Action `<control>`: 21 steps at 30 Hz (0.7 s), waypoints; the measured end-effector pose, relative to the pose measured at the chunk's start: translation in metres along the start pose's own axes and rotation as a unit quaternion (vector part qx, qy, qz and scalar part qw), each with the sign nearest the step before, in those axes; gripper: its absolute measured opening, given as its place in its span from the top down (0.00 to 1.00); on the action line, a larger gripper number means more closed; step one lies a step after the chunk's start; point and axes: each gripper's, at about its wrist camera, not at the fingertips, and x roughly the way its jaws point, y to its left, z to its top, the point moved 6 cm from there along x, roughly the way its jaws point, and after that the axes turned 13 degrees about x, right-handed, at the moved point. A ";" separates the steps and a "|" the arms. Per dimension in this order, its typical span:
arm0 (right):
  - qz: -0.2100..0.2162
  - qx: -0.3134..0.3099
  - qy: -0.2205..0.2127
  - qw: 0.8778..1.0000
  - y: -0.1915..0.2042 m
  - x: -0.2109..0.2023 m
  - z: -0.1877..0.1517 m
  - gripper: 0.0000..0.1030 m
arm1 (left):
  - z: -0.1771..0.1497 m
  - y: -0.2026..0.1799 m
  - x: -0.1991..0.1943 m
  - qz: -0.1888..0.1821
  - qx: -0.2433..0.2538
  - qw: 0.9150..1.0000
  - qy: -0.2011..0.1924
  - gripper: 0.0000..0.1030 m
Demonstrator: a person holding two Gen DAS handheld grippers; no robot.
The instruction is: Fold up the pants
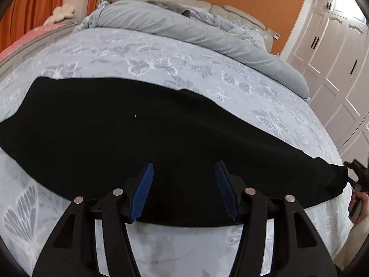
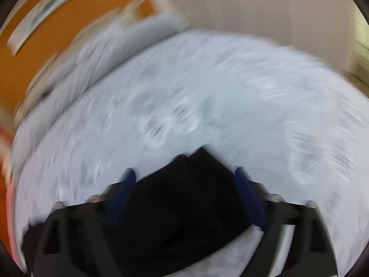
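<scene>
Black pants [image 1: 138, 138] lie flat across the bed in the left wrist view, stretched from left to right. My left gripper [image 1: 183, 184] hovers over their near edge, open, its blue pads [image 1: 143, 191] well apart and nothing pinched between them. The pants' right end reaches my right gripper [image 1: 354, 177] at the frame's far right, with a hand behind it. In the blurred right wrist view, a bunched end of the pants [image 2: 184, 198] lies between the wide-set pads of the right gripper [image 2: 184, 177]. The blur hides whether the pads press on it.
The bed [image 1: 207, 73] has a pale grey sheet with butterfly prints. A rolled grey duvet [image 1: 184, 27] lies along the headboard. White wardrobe doors [image 1: 334, 57] stand to the right, orange curtains [image 1: 34, 4] and a pink bench [image 1: 27, 39] to the left.
</scene>
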 end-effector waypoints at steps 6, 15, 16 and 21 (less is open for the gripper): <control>0.111 -0.129 -0.087 0.982 0.055 -0.087 0.023 0.94 | -0.002 0.010 -0.009 0.014 -0.001 1.000 -0.019 0.47; -0.069 -0.133 -0.023 0.988 -0.094 -0.039 -0.009 0.61 | -0.012 -0.003 0.003 -0.007 0.004 1.000 0.005 0.47; -0.049 -0.118 -0.031 0.991 -0.093 -0.049 -0.007 0.52 | -0.013 -0.003 0.003 -0.006 0.004 1.000 0.004 0.46; 0.014 -0.095 -0.008 0.995 -0.058 -0.068 0.006 0.39 | -0.015 -0.004 0.005 -0.009 0.003 1.000 0.007 0.43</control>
